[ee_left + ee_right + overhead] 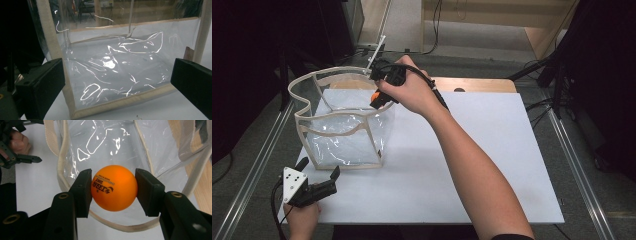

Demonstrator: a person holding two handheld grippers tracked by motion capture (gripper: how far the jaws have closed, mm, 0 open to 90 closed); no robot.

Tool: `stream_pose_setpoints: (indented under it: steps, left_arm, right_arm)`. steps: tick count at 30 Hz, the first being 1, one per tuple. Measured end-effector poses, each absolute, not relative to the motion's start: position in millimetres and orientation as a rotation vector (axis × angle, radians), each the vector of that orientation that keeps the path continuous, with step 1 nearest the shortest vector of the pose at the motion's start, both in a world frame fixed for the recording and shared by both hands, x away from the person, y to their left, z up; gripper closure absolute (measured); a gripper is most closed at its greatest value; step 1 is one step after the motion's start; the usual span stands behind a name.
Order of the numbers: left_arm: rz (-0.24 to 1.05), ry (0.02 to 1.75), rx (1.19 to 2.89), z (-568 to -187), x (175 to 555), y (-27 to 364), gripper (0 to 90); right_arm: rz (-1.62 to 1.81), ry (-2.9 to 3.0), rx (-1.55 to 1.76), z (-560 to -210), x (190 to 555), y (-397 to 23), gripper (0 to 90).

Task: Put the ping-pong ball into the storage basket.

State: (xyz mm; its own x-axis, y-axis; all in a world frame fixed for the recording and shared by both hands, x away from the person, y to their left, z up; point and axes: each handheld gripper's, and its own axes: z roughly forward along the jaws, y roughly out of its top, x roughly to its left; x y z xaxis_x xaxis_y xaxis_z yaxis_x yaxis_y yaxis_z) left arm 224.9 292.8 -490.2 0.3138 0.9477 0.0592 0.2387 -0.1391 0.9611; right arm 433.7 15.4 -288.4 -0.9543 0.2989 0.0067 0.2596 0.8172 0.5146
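A clear plastic bag (343, 135) with cream fabric trim stands open on the white table top (472, 165). My right gripper (379, 96) hovers over the bag's right rim, shut on an orange ping-pong ball (114, 188) with black print; the ball (374, 96) peeks out orange beside the hand. Below the ball lies the bag's open mouth (110, 142). My left gripper (318, 176) rests open near the table's front left corner, its jaws pointing at the bag's near wall (117, 72) with nothing between them.
A wooden board (477, 84) pokes out behind the white top. Metal rails (579, 170) run along both sides of the table. Cables lie on the floor at the back. The right half of the table top is bare white surface.
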Motion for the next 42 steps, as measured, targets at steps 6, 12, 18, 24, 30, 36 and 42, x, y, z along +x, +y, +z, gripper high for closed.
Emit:
stream_pose_setpoints:
  steps: [6, 12, 18, 24, 30, 36, 42]
  left_arm:
    - [0.908, 1.106, 1.603, -490, 225, 293, 0.0]
    - [0.908, 1.105, 1.607, -490, 225, 293, 0.0]
    - [0.908, 1.104, 1.606, -490, 225, 293, 0.0]
    - [0.908, 1.105, 1.606, -490, 225, 293, 0.0]
    - [0.909, 1.104, 1.605, -490, 225, 292, 0.0]
    - [0.908, 1.105, 1.602, -490, 225, 292, 0.0]
    - [0.91, 1.104, 1.603, -490, 225, 292, 0.0]
  right_arm:
    - [0.803, 2.904, 0.489, -288, 434, 12, 36.1]
    - [0.826, 2.874, 0.497, -286, 432, 5, 28.3]
    - [0.834, 2.86, 0.499, -284, 427, -2, 21.3]
    - [0.822, 2.856, 0.499, -285, 423, -9, 15.5]
    - [0.819, 2.861, 0.513, -287, 420, -16, 13.4]
    - [0.818, 2.862, 0.506, -290, 417, -22, 11.7]
    - [0.808, 2.866, 0.504, -292, 414, -27, 10.1]
